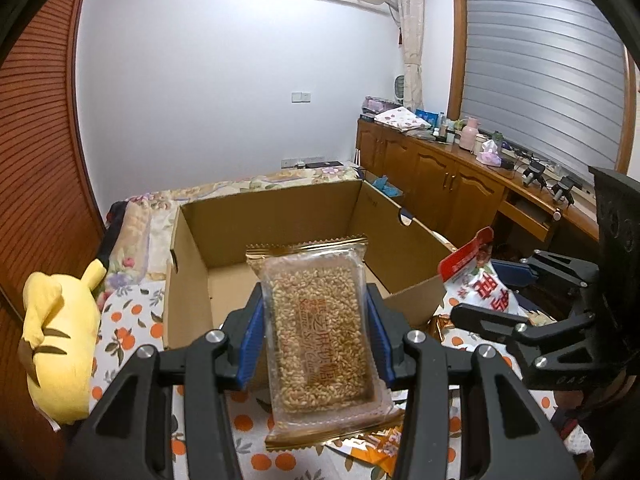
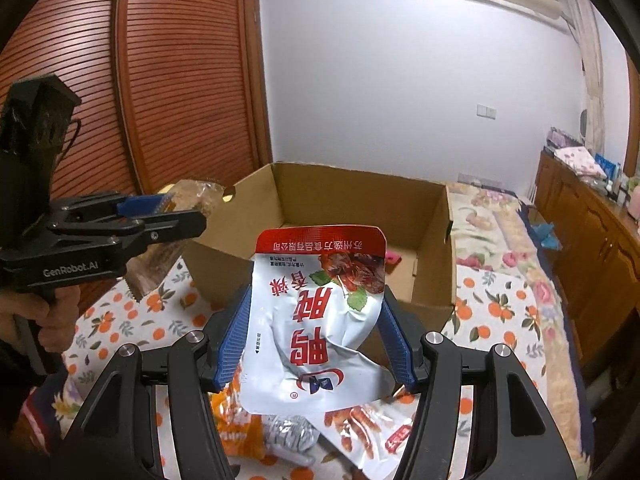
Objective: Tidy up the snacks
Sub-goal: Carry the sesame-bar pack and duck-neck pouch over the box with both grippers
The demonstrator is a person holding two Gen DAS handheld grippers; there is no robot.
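Observation:
My left gripper [image 1: 316,336] is shut on a clear, gold-edged packet of puffed-grain cake [image 1: 320,332] and holds it upright just before the near wall of an open cardboard box [image 1: 192,264]. My right gripper [image 2: 312,340] is shut on a silver and red snack pouch [image 2: 316,312], held above the bed near the same box [image 2: 436,248]. A small pink item [image 2: 394,258] lies on the box floor. The right gripper [image 1: 516,292] with its pouch [image 1: 484,280] shows at the right of the left wrist view. The left gripper [image 2: 160,212] shows at the left of the right wrist view.
More snack packets [image 2: 360,424] lie on the orange-print bedsheet [image 2: 492,320] under the grippers. A yellow plush toy [image 1: 60,340] lies left of the box. A wooden cabinet [image 1: 440,176] with clutter runs along the right. A slatted wooden wardrobe [image 2: 180,80] stands at the left.

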